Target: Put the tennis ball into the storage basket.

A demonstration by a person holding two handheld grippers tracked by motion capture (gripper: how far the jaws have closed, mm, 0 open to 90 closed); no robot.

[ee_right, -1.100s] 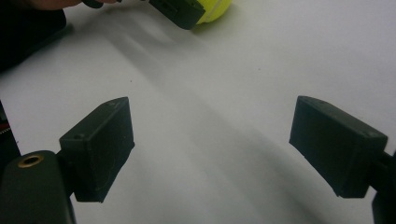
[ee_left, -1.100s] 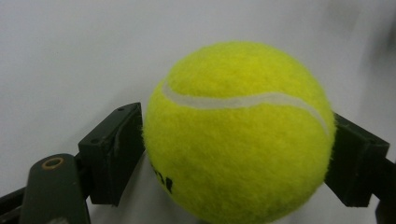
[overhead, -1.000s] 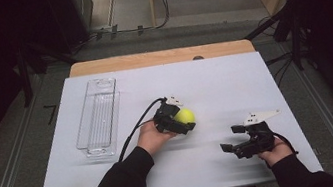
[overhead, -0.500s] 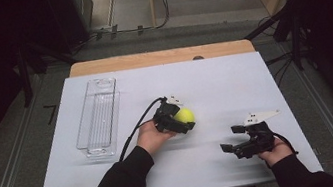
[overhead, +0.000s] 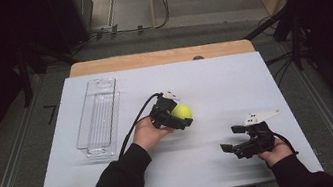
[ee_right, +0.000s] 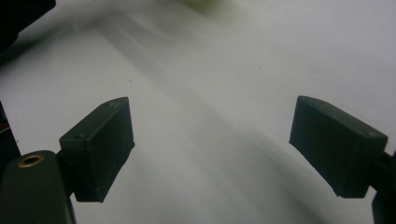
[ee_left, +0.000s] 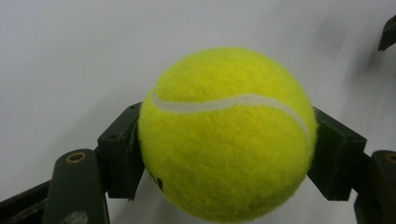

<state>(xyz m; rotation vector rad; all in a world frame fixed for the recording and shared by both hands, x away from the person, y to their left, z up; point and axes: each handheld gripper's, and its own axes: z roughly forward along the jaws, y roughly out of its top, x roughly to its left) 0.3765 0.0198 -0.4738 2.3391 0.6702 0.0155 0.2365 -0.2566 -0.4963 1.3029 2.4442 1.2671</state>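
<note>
So my left gripper has a tennis ball pinched between its two black jaws, one blocky pad pressed into each side. In the left gripper view the ball is bright yellow-green and properly fuzzy, with a pale curved seam arcing across the upper half and a bit of dark print low on the left. The pads are matte black, squared-off chunks, and there's a brass-ringed hole on the arm behind one of them.

From the high view that ball sits near the middle of the white table, which is a smooth, flat sheet with a strip of light wood showing along the far edge. I can't tell if the ball is touching the surface or just above it.

My right gripper is well apart from the ball, down near the front right of the table, jaws spread wide with nothing between them, just bare white surface in the right gripper view.

Over on the left side lies a clear plastic tray, long and narrow, ribbed along the bottom, rounded corners.
</note>
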